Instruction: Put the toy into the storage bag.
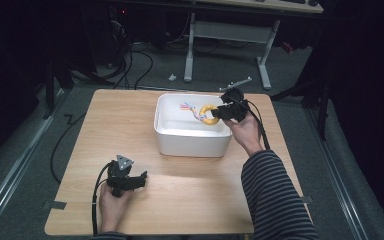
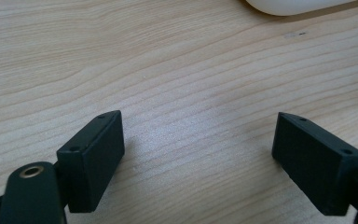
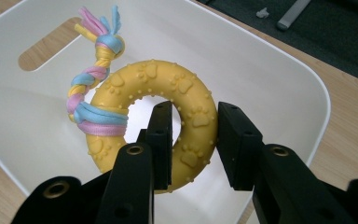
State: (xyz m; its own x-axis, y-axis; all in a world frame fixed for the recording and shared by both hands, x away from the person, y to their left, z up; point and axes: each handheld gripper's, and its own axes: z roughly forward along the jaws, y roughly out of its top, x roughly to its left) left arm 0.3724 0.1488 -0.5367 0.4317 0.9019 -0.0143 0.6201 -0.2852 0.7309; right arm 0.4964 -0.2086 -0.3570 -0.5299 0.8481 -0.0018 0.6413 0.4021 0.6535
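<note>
A yellow rubber ring toy [image 3: 168, 93] with paw prints and a braided pink, blue and yellow rope [image 3: 93, 79] hangs over the inside of a white bin [image 3: 279, 70]. My right gripper [image 3: 195, 140] is shut on the ring's lower right side, one jaw through the hole. From above, the ring toy [image 1: 209, 114] is over the bin's [image 1: 190, 137] right half, with the right gripper [image 1: 219, 113] at the bin's right rim. My left gripper [image 1: 141, 179] rests low over the table's near left part. In its own view the left gripper [image 2: 198, 154] stands open above bare wood.
The wooden table [image 1: 130, 120] has the bin near its far middle. A corner of the bin [image 2: 298, 5] shows at the top of the left gripper view. Beyond the table lie dark floor, cables and a white desk frame [image 1: 225, 35].
</note>
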